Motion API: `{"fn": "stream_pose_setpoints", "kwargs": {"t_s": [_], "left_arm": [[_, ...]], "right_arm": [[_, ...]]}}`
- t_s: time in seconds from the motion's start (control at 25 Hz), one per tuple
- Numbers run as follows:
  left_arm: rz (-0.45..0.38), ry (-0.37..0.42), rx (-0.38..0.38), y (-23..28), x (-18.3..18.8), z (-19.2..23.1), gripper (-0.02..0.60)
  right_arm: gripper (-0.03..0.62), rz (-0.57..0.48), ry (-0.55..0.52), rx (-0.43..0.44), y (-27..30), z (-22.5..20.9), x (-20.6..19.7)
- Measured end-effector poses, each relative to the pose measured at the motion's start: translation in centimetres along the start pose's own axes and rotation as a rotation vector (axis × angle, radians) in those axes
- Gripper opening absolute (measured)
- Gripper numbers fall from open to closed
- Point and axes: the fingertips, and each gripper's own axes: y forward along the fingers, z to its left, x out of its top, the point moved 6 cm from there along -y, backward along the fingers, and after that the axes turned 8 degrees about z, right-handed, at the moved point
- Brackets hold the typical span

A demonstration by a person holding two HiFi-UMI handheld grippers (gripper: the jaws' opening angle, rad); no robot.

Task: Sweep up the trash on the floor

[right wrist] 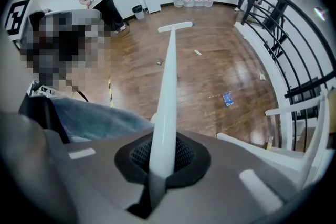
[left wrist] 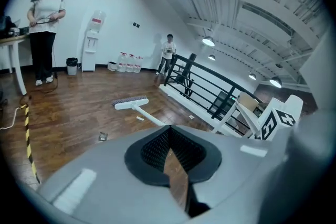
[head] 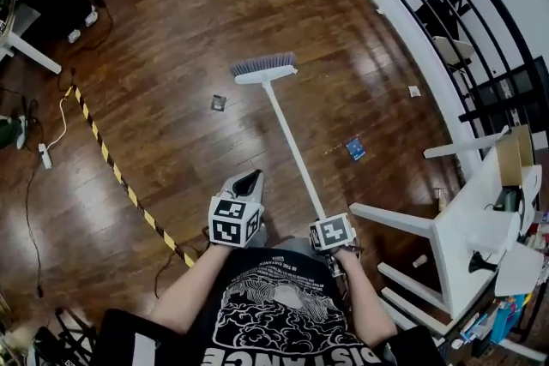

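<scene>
Head view: the broom lies with its long white handle running from the right gripper forward and a little to the left, ending at the bristle head on the wooden floor well ahead of the person. The right gripper's jaws pinch the handle near its top end, so this hand steers the stroke. The left gripper hangs just beside the handle on its left, jaws almost pressed together with only a sliver of floor between them and nothing held. Both forearms are drawn in close to the torso. The trash is scattered: a small dark scrap left of the handle near the bristles, a blue packet right of the handle, and a white scrap farther right by the railing. The dark scrap looks the nearest to sweep.
</scene>
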Motion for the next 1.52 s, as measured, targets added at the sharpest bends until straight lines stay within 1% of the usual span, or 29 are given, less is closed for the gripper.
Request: {"fn": "stream_pose_setpoints", "kwargs": {"t_s": [0.24, 0.4, 0.56, 0.76, 0.92, 1.0, 1.12, 1.24, 1.4, 1.52], "left_arm": [[-0.033, -0.067, 0.058, 0.8, 1.7, 3.6, 0.005], [-0.043, -0.122, 0.108, 2.0, 2.4, 5.7, 0.005], [-0.052, -0.18, 0.175, 3.7, 3.7, 7.8, 0.005], [-0.05, -0.264, 0.258, 6.7, 6.2, 10.8, 0.005], [-0.046, -0.329, 0.317, 9.2, 8.2, 11.9, 0.005], [-0.035, -0.338, 0.334, 10.5, 9.2, 12.1, 0.005], [-0.023, -0.328, 0.347, 12.5, 10.6, 12.4, 0.005], [-0.011, -0.355, 0.378, 13.9, 11.2, 13.4, 0.005], [-0.007, -0.411, 0.41, 15.1, 11.5, 14.3, 0.005], [0.005, -0.423, 0.423, 16.5, 11.9, 14.6, 0.005]], "right_arm": [[0.0, 0.069, -0.112, -0.015, 1.8, -0.6, 5.8], [0.0, 0.15, -0.184, -0.003, 3.7, -1.6, 9.0], [0.0, 0.209, -0.308, -0.034, 5.5, -3.7, 13.7], [0.0, 0.272, -0.455, -0.043, 7.6, -5.6, 20.6], [0.0, 0.315, -0.579, -0.06, 9.4, -7.2, 26.3], [0.0, 0.34, -0.646, -0.077, 10.9, -8.0, 29.4], [0.0, 0.383, -0.743, -0.124, 13.4, -9.4, 34.1], [0.0, 0.416, -0.843, -0.18, 15.0, -10.4, 38.6], [0.0, 0.444, -0.931, -0.22, 16.6, -11.8, 42.8], [0.0, 0.468, -0.976, -0.241, 17.5, -12.9, 45.5]]}}
